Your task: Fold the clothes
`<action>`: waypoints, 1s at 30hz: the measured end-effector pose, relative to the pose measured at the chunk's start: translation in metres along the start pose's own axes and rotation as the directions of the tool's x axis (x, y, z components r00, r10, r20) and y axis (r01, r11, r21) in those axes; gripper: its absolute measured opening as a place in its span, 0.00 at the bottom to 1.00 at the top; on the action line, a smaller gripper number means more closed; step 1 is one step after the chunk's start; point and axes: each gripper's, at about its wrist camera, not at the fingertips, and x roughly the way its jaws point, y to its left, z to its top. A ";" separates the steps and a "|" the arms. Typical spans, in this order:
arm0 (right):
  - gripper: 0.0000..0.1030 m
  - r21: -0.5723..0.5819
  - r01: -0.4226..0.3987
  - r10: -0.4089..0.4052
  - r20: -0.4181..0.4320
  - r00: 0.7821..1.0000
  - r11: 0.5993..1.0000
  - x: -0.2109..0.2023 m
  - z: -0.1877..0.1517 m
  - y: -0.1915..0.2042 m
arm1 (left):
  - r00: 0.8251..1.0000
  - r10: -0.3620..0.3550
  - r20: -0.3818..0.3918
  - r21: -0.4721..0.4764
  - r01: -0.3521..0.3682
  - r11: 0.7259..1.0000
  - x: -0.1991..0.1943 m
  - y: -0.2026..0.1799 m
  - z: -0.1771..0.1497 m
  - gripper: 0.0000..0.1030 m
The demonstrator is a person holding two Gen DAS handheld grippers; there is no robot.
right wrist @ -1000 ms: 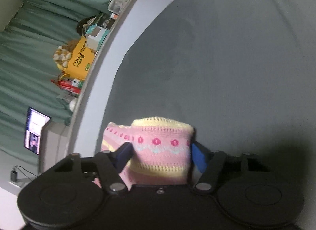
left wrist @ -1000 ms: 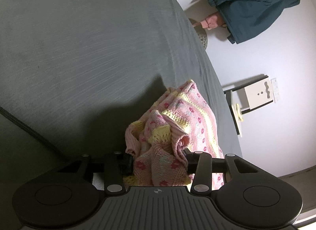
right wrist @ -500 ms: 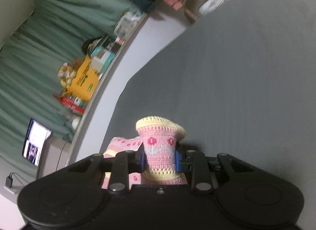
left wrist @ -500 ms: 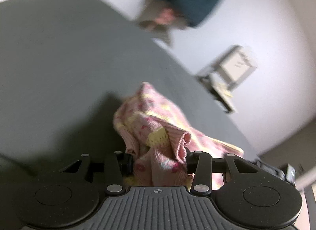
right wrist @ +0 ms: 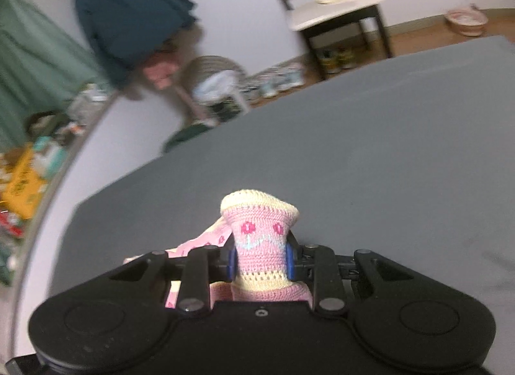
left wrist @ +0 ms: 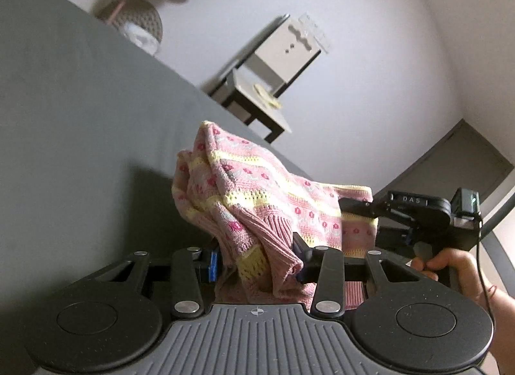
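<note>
A pink and yellow knitted garment with red flowers hangs lifted above the grey bed. My left gripper is shut on a bunched fold of it. In the left wrist view the right gripper grips the garment's far yellow-trimmed edge, with a hand on its handle. In the right wrist view my right gripper is shut on a narrow pinched strip of the knit, blue pads pressing both sides. More of the garment trails down to the left.
The grey bed spreads below both grippers. Beyond its edge stand a chair with a white seat, a wicker basket, a hanging dark teal coat and a cluttered shelf with a yellow box. A door is on the right.
Both grippers have swung up and across with the garment, lifting it off the bed. The right gripper's jaws closed from wide around the knit to a tight pinch.
</note>
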 end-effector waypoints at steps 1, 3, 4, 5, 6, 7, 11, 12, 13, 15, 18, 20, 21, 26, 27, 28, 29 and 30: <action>0.26 0.020 0.015 -0.015 -0.002 1.000 1.000 0.006 0.003 -0.011 | 1.000 0.003 -0.005 0.000 -0.003 1.000 0.015 -0.004 -0.002 0.41; 0.26 0.068 0.027 -0.026 -0.012 1.000 0.997 0.022 0.003 -0.034 | 0.999 0.022 -0.025 -0.006 -0.022 1.000 0.040 -0.005 -0.002 0.41; 0.26 0.086 0.022 -0.021 -0.012 1.000 0.996 0.029 0.000 -0.041 | 0.999 0.042 -0.020 0.011 -0.042 0.999 0.049 -0.006 -0.003 0.41; 0.26 0.103 0.015 -0.014 -0.011 1.000 0.995 0.036 -0.004 -0.047 | 0.998 0.062 -0.016 0.028 -0.061 0.998 0.057 -0.006 -0.004 0.41; 0.29 0.127 0.012 -0.010 -0.010 1.000 0.992 0.042 -0.010 -0.054 | 0.997 0.070 -0.014 0.043 -0.070 0.997 0.060 -0.008 -0.006 0.41; 0.36 0.155 0.017 -0.016 -0.009 1.000 0.988 0.048 -0.016 -0.061 | 0.998 0.064 -0.025 0.022 -0.064 0.998 0.062 -0.003 -0.005 0.41; 0.48 0.252 -0.028 0.017 0.049 0.999 0.967 0.044 -0.033 -0.077 | 0.998 -0.004 -0.067 -0.022 0.003 1.000 0.057 0.018 -0.004 0.56; 0.55 0.247 -0.002 -0.011 0.051 0.999 0.969 0.037 -0.033 -0.077 | 0.997 -0.013 -0.078 -0.027 0.011 1.000 0.054 0.019 -0.003 0.59; 0.58 0.233 0.028 -0.041 0.053 0.998 0.972 0.028 -0.033 -0.075 | 0.996 -0.022 -0.089 -0.031 0.019 0.999 0.052 0.020 -0.003 0.62; 0.59 0.165 0.096 -0.106 0.057 0.993 0.982 0.003 -0.031 -0.063 | 0.994 -0.019 -0.106 -0.042 0.015 0.999 0.054 0.020 0.001 0.75; 0.60 0.042 0.167 -0.170 0.051 0.984 0.985 -0.038 -0.038 -0.036 | 0.993 0.055 -0.102 -0.051 -0.060 0.997 0.028 0.020 0.004 0.82; 0.63 -0.063 0.232 -0.225 0.106 0.969 0.971 -0.075 -0.061 -0.007 | 0.993 0.057 -0.107 -0.033 -0.060 0.998 0.004 0.014 0.004 0.82; 0.74 -0.113 0.265 -0.250 0.135 0.959 0.957 -0.093 -0.073 0.008 | 0.992 0.057 -0.110 -0.024 -0.060 0.998 -0.007 0.010 0.004 0.82; 0.96 -0.350 0.324 -0.269 0.198 0.943 0.879 -0.162 -0.138 0.063 | 0.993 0.028 -0.116 0.072 -0.019 0.997 -0.071 -0.017 0.000 0.82; 0.99 -0.364 0.303 -0.244 0.199 0.949 0.881 -0.174 -0.148 0.069 | 0.993 0.019 -0.114 0.102 -0.008 0.995 -0.083 -0.027 -0.002 0.82; 1.00 -0.365 0.281 -0.219 0.203 0.954 0.888 -0.185 -0.159 0.076 | 0.994 0.011 -0.112 0.131 0.004 0.991 -0.096 -0.037 -0.003 0.82; 1.00 -0.362 0.264 -0.200 0.206 0.958 0.894 -0.195 -0.168 0.083 | 0.994 -0.005 -0.106 0.163 0.022 0.986 -0.110 -0.050 -0.006 0.83; 1.00 -0.344 0.260 -0.194 0.214 0.957 0.902 -0.201 -0.175 0.089 | 0.994 -0.021 -0.104 0.189 0.040 0.981 -0.124 -0.061 -0.009 0.85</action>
